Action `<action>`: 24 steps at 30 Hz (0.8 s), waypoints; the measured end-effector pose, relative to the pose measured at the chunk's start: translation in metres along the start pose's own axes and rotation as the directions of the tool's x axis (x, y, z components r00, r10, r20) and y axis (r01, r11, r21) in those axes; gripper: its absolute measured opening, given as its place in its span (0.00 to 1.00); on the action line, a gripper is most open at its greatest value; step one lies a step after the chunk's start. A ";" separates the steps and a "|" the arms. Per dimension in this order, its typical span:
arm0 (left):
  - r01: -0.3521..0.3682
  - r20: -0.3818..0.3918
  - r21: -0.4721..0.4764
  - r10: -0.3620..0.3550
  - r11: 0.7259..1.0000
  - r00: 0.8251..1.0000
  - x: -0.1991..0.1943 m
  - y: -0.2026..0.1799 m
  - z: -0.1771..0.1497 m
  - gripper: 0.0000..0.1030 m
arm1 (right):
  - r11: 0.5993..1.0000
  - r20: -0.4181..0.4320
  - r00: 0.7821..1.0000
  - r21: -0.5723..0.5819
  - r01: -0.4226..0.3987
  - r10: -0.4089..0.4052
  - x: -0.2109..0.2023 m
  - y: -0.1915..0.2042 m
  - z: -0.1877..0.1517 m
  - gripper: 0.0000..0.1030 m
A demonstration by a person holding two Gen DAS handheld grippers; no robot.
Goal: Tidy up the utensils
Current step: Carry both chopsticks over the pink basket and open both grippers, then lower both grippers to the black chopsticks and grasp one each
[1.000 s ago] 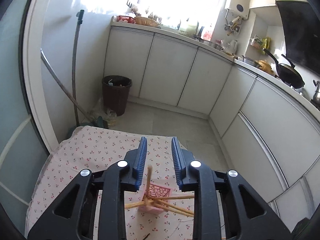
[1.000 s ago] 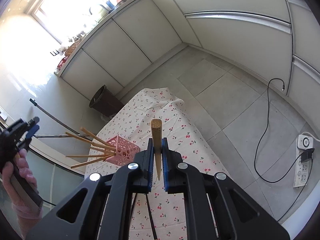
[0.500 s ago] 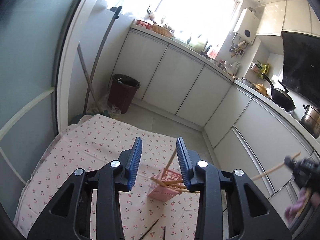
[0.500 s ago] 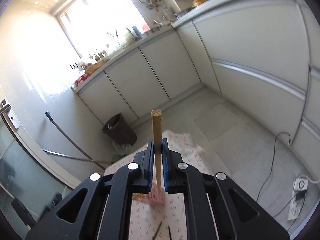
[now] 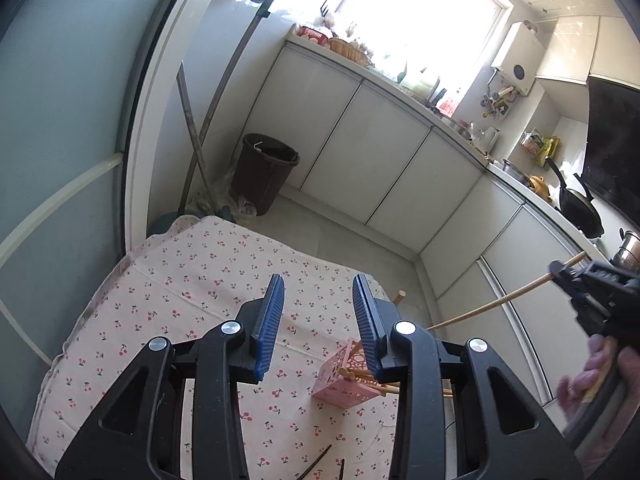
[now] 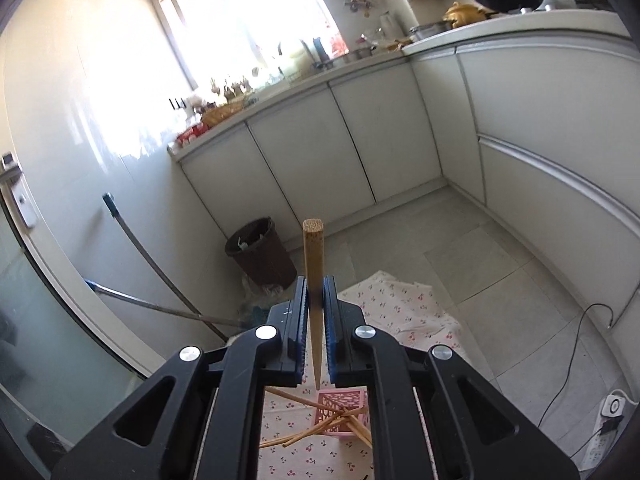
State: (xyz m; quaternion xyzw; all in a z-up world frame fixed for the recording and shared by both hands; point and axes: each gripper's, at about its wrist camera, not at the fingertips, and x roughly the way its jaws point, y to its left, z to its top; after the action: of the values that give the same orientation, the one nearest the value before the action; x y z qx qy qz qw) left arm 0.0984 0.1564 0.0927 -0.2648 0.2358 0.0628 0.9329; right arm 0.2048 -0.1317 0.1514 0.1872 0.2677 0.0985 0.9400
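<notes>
Your right claw [image 6: 316, 312] pinches one chopstick [image 6: 313, 264] mid-shaft, up over the pink holder [image 6: 344, 412] on the counter [image 5: 208, 264]. Left claw [image 5: 318, 320] is wide, empty. It's light, stiff, probably slick, so grip near the middle.

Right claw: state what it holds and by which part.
The right claw is shut on a wooden chopstick, gripped along its middle; the left claw holds nothing.

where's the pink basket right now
The pink basket sits on the cherry-print tablecloth, low in the right wrist view just below the right gripper, with several chopsticks sticking out of it.
</notes>
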 end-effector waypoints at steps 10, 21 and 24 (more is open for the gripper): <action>0.054 -0.059 0.034 -0.052 0.998 0.997 0.007 -0.008 -0.011 0.37 | 0.997 -0.095 0.995 -0.077 0.029 -0.036 0.034 0.006 -0.062 0.16; 0.099 -0.141 0.191 -0.073 0.977 0.987 -0.006 -0.055 -0.057 0.57 | 0.967 -0.071 0.988 -0.226 0.118 -0.138 -0.019 -0.005 -0.119 0.42; 0.081 -0.175 0.228 -0.041 0.970 0.984 -0.001 -0.058 -0.073 0.62 | 0.966 -0.095 0.982 -0.220 0.139 -0.163 -0.023 -0.017 -0.133 0.47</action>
State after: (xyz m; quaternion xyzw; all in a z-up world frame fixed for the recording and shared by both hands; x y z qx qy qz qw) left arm 0.0818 0.0687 0.0649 -0.1645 0.3114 -0.0169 0.9358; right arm 0.1149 -0.1137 0.0506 0.0590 0.3218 0.0647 0.9428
